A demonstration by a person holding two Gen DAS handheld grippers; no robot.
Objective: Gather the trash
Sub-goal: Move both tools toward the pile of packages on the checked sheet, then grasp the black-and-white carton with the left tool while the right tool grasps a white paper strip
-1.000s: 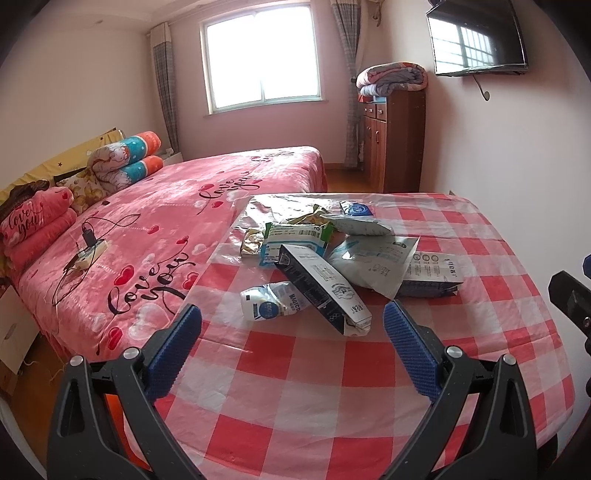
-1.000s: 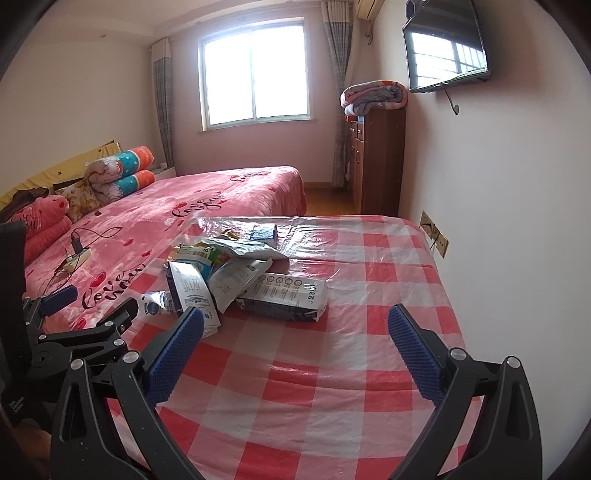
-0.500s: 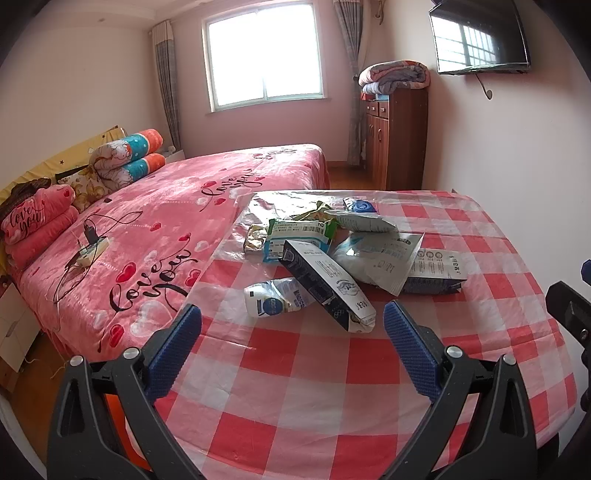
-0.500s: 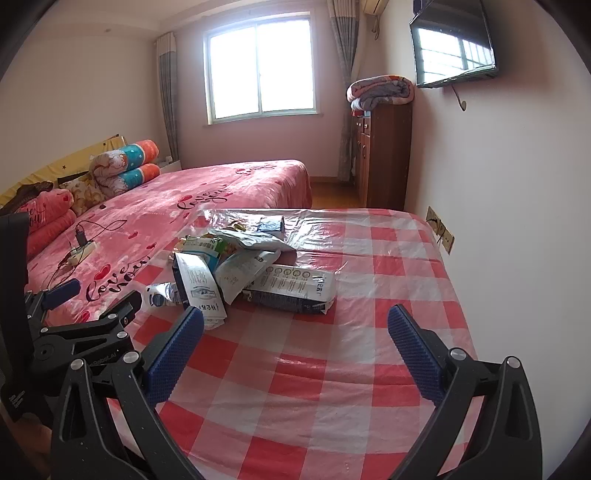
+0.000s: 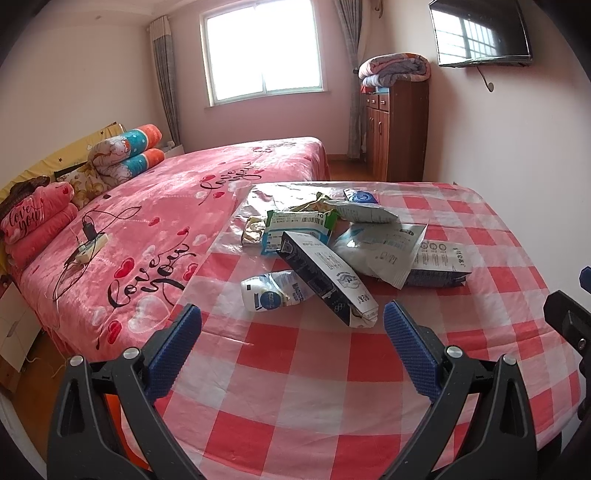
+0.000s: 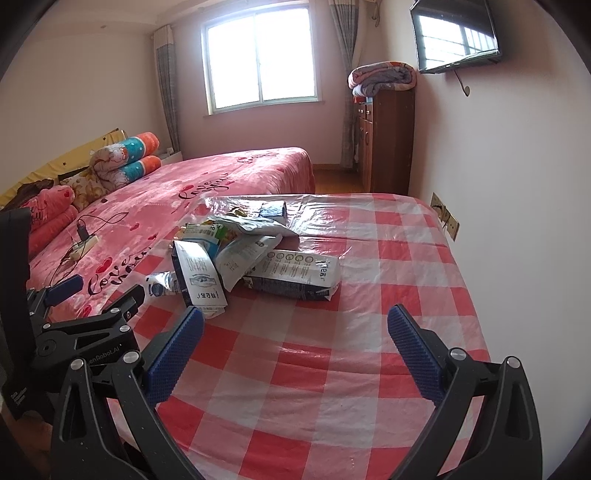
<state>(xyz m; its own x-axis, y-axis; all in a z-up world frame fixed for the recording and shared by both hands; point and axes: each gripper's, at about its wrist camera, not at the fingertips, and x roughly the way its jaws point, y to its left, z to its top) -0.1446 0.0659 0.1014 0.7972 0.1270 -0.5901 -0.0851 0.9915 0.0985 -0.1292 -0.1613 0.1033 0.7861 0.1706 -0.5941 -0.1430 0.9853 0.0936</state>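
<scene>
A heap of trash lies on the red-and-white checked table (image 5: pixel 332 398): a dark milk carton (image 5: pixel 325 280) on its side, a crumpled white bottle (image 5: pixel 271 293), a grey-white bag (image 5: pixel 380 251), a flat printed carton (image 5: pixel 439 264) and a green-blue wrapper (image 5: pixel 295 227). My left gripper (image 5: pixel 291 325) hovers open just short of the carton and bottle, nothing between its blue pads. In the right wrist view the same dark carton (image 6: pixel 199 273) and flat carton (image 6: pixel 295 275) lie ahead. My right gripper (image 6: pixel 295 332) is open and empty above bare cloth, to the right of the left gripper (image 6: pixel 99 295).
A bed with a pink cover (image 5: pixel 155 229) runs along the table's left side, holding pillows and a power strip (image 5: pixel 86 249) with cables. A wooden cabinet (image 5: pixel 395 129) stands at the far wall. The right wall carries a TV (image 5: pixel 480 33) and a socket (image 6: pixel 445 216).
Both grippers have drawn a little closer to the heap, which now sits slightly lower and larger in both views. The trash itself has not moved and both grippers stayed open.
</scene>
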